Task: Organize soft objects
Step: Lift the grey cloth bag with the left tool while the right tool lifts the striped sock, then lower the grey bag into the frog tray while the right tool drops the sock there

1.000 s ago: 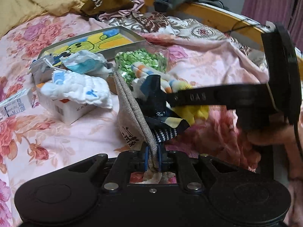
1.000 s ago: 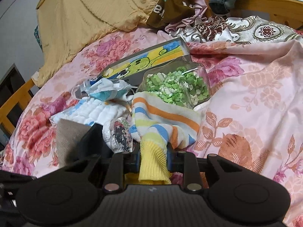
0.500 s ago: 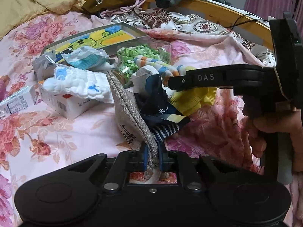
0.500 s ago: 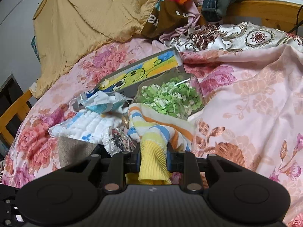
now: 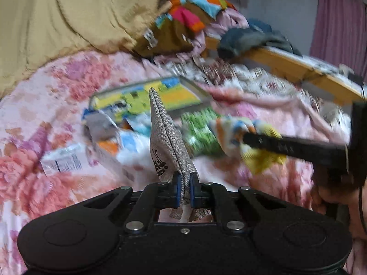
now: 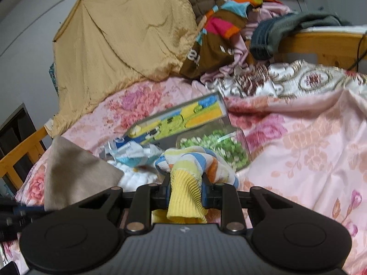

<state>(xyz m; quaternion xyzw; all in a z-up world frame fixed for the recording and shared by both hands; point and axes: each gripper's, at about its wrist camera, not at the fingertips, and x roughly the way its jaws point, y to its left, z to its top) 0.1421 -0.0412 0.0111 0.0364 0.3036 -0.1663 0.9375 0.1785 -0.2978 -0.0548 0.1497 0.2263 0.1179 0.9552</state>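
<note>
My left gripper (image 5: pixel 184 189) is shut on a grey woven fabric pouch (image 5: pixel 164 142) with dark print, which stands up edge-on between the blue pads. The same grey pouch (image 6: pixel 73 171) shows at the left of the right wrist view, lifted over the bed. My right gripper (image 6: pixel 185 186) is shut on the yellow ribbed cuff of a striped sock (image 6: pixel 195 162) banded in orange, blue and yellow. That striped sock (image 5: pixel 243 133) hangs from the right gripper (image 5: pixel 250 141) in the left wrist view, above the floral bedsheet (image 5: pixel 45 183).
On the bed lie a cartoon-printed box (image 6: pixel 179 119), a clear tub of green bits (image 6: pixel 218 146), crumpled white-and-blue packets (image 6: pixel 135 153) and a small carton (image 5: pixel 62 162). A tan quilt (image 6: pixel 119 45), piled clothes (image 6: pixel 220 29) and a wooden bed rail (image 6: pixel 321 45) stand behind.
The left gripper has risen with the grey pouch, lifting it clear of the dark patterned cloth that lay against it. The right gripper has tilted upward a little, still holding the sock.
</note>
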